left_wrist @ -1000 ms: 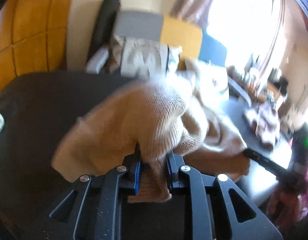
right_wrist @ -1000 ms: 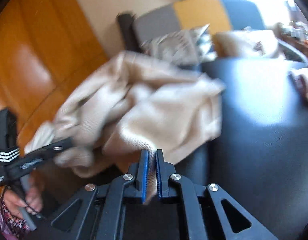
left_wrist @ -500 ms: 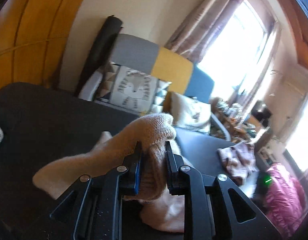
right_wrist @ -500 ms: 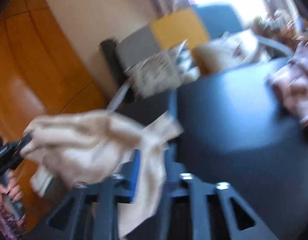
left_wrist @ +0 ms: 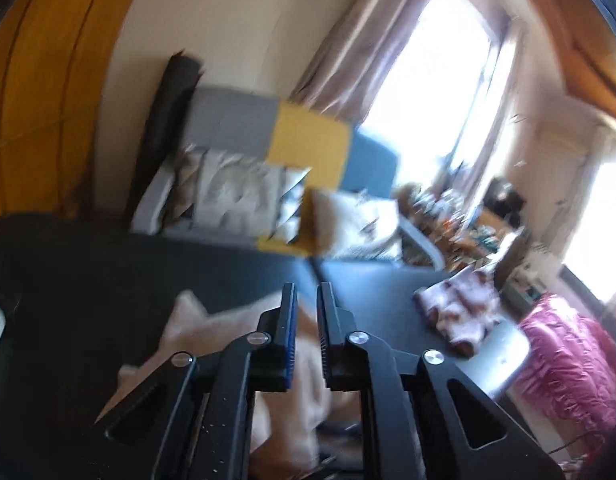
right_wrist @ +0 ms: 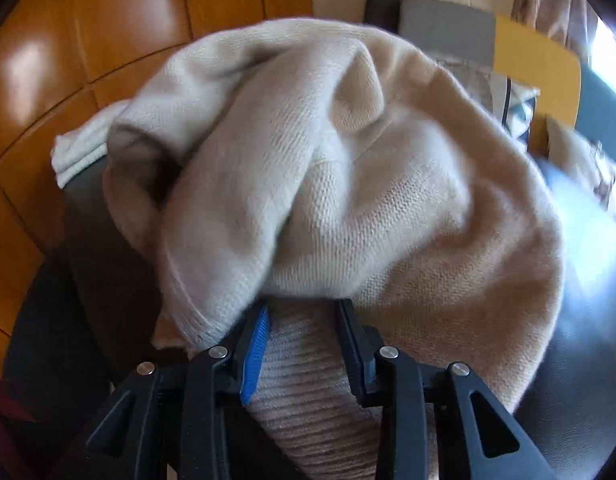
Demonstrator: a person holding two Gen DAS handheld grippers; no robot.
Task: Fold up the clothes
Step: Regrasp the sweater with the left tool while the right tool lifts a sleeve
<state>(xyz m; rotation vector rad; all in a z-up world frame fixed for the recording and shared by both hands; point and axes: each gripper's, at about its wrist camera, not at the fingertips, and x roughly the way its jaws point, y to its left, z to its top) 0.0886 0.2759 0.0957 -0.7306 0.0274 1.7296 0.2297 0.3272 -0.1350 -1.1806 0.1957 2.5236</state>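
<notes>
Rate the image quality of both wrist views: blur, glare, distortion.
Left wrist: window blown out white, sofa and room smeared by motion blur, edges fisheye-bent. Right wrist: beige sweater fills the frame, knit fairly sharp near the tongs, softer at its rim; glare on the wooden panel.

Black table [left_wrist: 367, 280] w/ beige sweater [right_wrist: 387, 184], patterned garment [left_wrist: 459, 312]

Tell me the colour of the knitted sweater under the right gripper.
Beige, a pale cream-tan knit. The sweater shows best in the right wrist view.
</notes>
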